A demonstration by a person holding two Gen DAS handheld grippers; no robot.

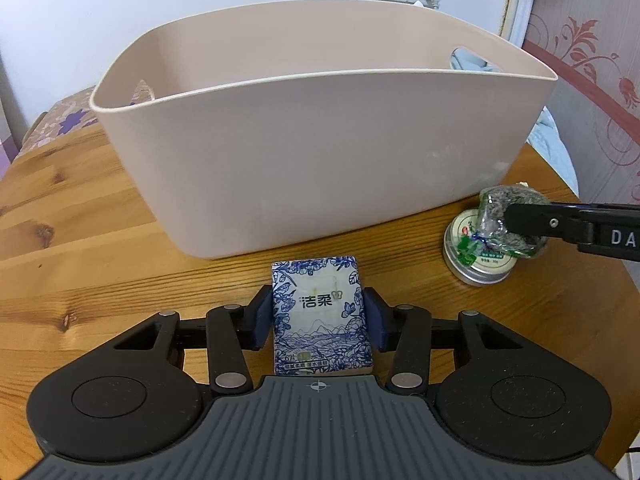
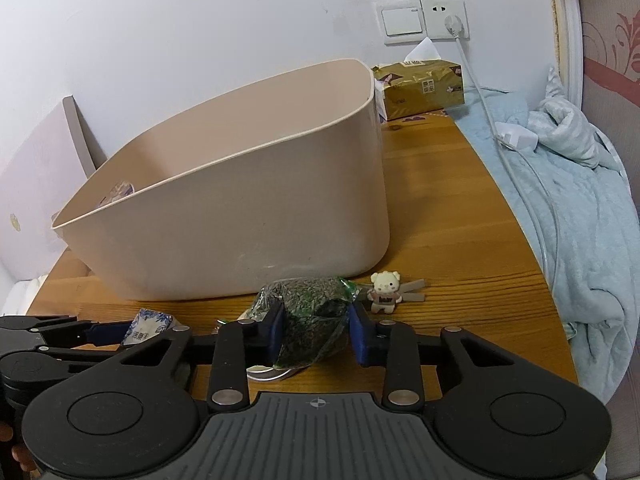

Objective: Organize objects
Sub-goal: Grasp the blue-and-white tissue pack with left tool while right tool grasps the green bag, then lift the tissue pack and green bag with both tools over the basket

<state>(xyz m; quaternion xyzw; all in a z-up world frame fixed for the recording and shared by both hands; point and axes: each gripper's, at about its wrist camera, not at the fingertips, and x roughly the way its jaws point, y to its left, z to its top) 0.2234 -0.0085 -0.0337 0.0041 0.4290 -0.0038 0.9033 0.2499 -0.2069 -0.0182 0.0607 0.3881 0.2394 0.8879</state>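
A blue-and-white tissue pack [image 1: 322, 316] lies on the wooden table just in front of the beige basket [image 1: 320, 184], and my left gripper [image 1: 320, 322] is shut on its two long sides. To the right, my right gripper [image 2: 316, 334] is shut on a clear green bag of grey-green seeds [image 2: 312, 308]. That bag [image 1: 496, 208] hangs over a round metal tin [image 1: 480, 268] standing on the table. The basket [image 2: 240, 216] stands open-topped right behind both grippers. The tissue pack [image 2: 150, 326] also shows at the lower left of the right wrist view.
A small bear figure [image 2: 385, 290] lies beside the basket's right corner. A gold tissue box [image 2: 424, 88] sits at the back by the wall socket. A blue blanket [image 2: 580, 220] and a white cable [image 2: 516, 168] lie along the table's curved right edge.
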